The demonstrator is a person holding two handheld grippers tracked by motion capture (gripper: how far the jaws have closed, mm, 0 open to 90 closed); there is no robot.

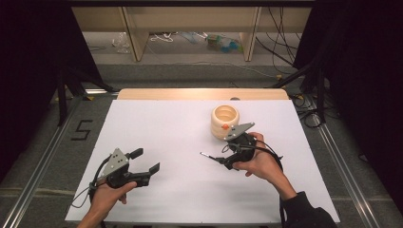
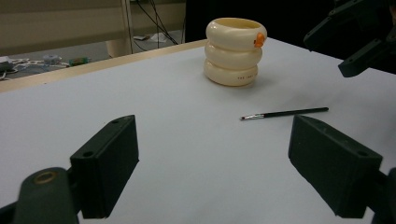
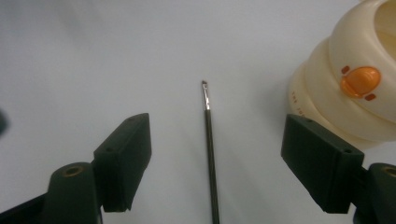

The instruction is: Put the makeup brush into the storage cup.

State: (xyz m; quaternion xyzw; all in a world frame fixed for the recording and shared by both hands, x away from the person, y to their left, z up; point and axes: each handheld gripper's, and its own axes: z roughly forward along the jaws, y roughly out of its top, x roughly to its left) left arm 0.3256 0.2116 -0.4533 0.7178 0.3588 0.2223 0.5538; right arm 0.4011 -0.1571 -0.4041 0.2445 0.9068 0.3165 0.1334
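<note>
Right gripper [image 3: 215,163] poised over a thin brush [image 3: 209,149], jaws apart.

We see the right gripper's jaws standing wide on either side of the brush without touching it; the brush lies flat on the white table [image 1: 166,133], bristle tip pointing away from the gripper. Just beside it stands a cream ringed holder [image 3: 359,88] with an orange button, upright. Our left gripper [image 1: 142,164] rests low over the table well apart from the brush, its jaws likewise spread with nothing between them.
</note>
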